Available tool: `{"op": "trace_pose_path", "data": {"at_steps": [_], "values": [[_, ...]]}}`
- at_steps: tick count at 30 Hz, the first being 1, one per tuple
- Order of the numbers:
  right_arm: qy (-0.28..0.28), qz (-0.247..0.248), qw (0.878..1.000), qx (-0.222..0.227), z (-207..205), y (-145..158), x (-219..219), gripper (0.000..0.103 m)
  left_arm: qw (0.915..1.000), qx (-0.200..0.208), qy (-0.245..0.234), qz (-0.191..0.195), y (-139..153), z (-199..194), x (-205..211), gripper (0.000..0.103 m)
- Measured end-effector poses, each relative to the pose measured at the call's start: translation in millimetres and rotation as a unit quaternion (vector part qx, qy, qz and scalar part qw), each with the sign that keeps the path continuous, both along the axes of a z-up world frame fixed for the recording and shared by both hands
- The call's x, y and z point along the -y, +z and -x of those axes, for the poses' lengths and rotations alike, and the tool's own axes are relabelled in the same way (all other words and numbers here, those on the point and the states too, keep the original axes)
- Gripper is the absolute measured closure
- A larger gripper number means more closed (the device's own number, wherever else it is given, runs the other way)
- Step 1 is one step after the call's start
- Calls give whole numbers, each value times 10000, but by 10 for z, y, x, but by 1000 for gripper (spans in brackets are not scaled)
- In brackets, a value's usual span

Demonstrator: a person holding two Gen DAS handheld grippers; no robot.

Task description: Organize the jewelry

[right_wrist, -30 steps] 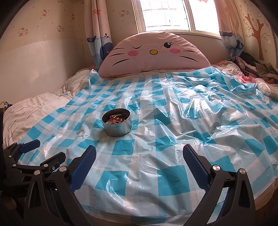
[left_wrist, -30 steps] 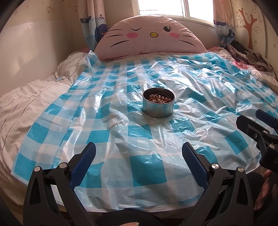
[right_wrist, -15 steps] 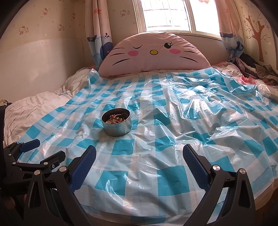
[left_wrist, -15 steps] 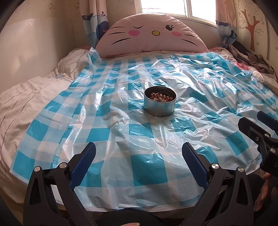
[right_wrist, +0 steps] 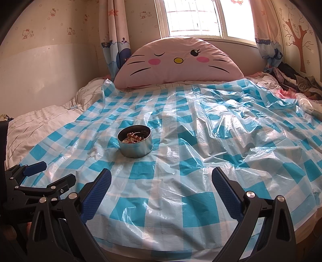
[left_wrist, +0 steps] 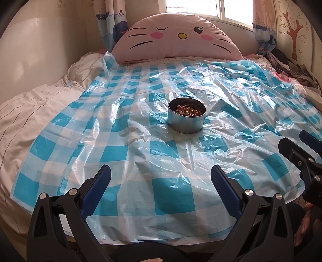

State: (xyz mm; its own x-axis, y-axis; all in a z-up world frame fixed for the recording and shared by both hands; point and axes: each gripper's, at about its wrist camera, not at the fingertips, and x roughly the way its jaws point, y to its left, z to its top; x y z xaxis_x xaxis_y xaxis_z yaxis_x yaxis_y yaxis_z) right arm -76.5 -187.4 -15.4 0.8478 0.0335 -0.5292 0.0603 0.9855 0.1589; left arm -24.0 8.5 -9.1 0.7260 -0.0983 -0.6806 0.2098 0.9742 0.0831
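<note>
A round metal tin [left_wrist: 186,119] sits on a blue & white checked plastic sheet [left_wrist: 124,153] spread over a bed. Amber beads [left_wrist: 188,109] lie in a heap inside the tin.

The left wrist view shows the tin almost straight ahead, well past the fingertips. It also shows part of the right gripper [left_wrist: 301,149] at the right edge, plus a bit of the person's hand [left_wrist: 303,227] low down on that side. The window is mostly cut off at the top here.

The right wrist view shows the tin [right_wrist: 135,142] off to the left instead, w/ the beads [right_wrist: 132,138] and a thin ring shape on top; can't tell what that ring is. This view shows more of the window [right_wrist: 193,18], the cat stickers on the wall [right_wrist: 26,33], and the left gripper [right_wrist: 43,174] poking in at the lower left. Both views show the big pink cat-face pillow [right_wrist: 179,60] at the head of the bed, the curtain [right_wrist: 113,34], and a pile of dark clothes [right_wrist: 295,80] at the far right.

Left gripper [left_wrist: 161,182]: fingers spread wide apart, nothing between them. It hangs over the near edge of the sheet, not touching the tin.

Right gripper [right_wrist: 161,182]: same, spread wide, nothing held. It's over the near part of the sheet, w/ the tin well ahead & to the left.
</note>
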Motion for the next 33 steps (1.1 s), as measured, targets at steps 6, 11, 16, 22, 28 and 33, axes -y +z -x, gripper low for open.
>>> {"op": "trace_pose_path", "data": {"at_steps": [6, 11, 16, 22, 28, 33], "values": [[1, 8, 10000, -1, -3, 2, -8, 7, 9999, -144, 52, 27, -21, -47, -15, 8], [0, 7, 10000, -1, 1, -4, -1, 7, 9998, -200, 75, 22, -26, -68, -3, 8], [-1, 8, 10000, -3, -1, -3, -4, 7, 9998, -208, 76, 23, -27, -68, 4, 8], [-1, 9, 10000, -1, -1, -3, -7, 7, 9997, -213, 70, 21, -27, -69, 14, 8], [-4, 12, 10000, -2, 0, -4, -14, 7, 9996, -253, -89, 16, -15, -82, -16, 8], [-3, -42, 10000, -14, -5, -11, 3, 7, 9998, 96, -156, 58, 62, 5, -23, 8]]}}
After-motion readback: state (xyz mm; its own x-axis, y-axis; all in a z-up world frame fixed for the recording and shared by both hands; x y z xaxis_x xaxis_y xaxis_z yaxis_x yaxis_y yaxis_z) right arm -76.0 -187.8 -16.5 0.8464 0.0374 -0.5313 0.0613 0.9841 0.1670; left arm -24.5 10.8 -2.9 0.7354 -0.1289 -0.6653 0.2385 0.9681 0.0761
